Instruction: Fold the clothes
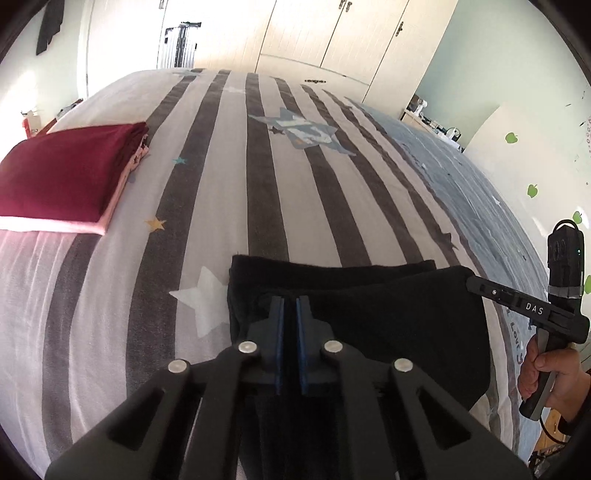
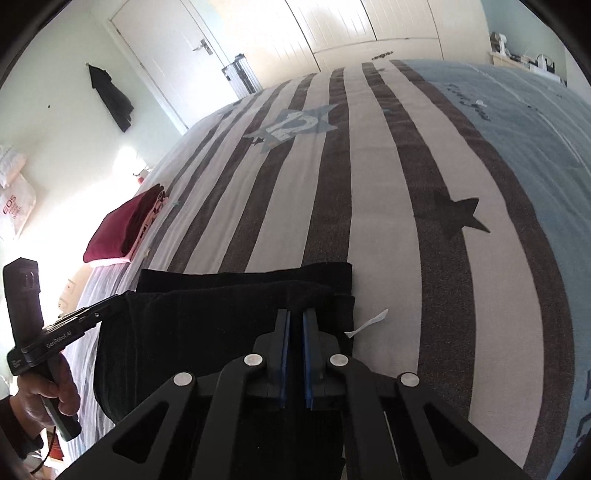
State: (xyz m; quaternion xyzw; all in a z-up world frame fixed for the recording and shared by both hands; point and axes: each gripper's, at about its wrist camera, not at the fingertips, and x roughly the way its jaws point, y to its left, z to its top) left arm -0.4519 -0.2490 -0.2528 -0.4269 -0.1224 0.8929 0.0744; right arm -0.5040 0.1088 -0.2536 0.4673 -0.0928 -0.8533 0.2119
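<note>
A black garment (image 1: 388, 325) lies partly folded near the front edge of the striped bed (image 1: 258, 166); it also shows in the right wrist view (image 2: 221, 314). My left gripper (image 1: 290, 301) is shut on the garment's left edge, with a narrow gap between the blue pads. My right gripper (image 2: 295, 314) is shut on its right edge, next to a white label (image 2: 367, 323). The right gripper also shows in the left wrist view (image 1: 471, 284), and the left one in the right wrist view (image 2: 118, 301). The held layer is lifted over the lower layer.
A folded stack with a maroon garment (image 1: 62, 173) on a pink one lies at the bed's left side, also in the right wrist view (image 2: 122, 229). White wardrobe doors (image 1: 332, 33) stand beyond the bed. A suitcase (image 1: 177, 44) stands by the far wall.
</note>
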